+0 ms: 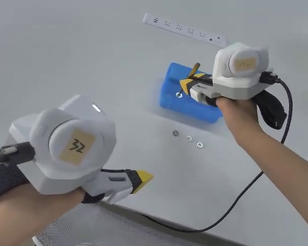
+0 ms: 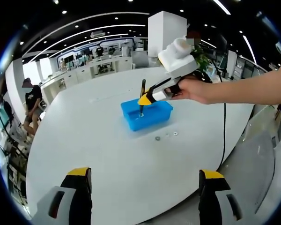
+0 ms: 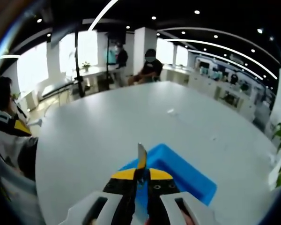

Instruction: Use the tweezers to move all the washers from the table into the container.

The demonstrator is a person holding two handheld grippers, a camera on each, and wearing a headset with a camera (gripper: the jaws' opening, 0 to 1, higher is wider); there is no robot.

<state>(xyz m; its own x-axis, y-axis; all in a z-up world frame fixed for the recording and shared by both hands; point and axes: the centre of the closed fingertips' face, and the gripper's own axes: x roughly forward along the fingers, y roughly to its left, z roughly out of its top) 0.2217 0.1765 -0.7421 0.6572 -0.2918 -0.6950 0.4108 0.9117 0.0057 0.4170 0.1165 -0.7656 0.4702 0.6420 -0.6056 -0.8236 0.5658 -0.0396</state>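
The near edge of the surface (image 1: pixel 92 61) runs just below the left tool (image 1: pixel 141 178), which hangs over that edge with its jaws spread wide and nothing between them. Ahead of it lies a broad bare stretch of white top. Past that, three washers (image 1: pixel 189 138) lie in a short row, apart from one another and just in front of the blue container's (image 1: pixel 170 82) near wall. A black cable (image 1: pixel 236 205) loops across the surface to their right. The right tool (image 1: pixel 187 84) hovers over the container, jaws clamped on the tweezers (image 1: pixel 193 70), which slant down inside the rim. A small ring seems to sit at their tip, though it is too small to be sure. Farther off, well clear, lies a power strip (image 1: pixel 185 28).
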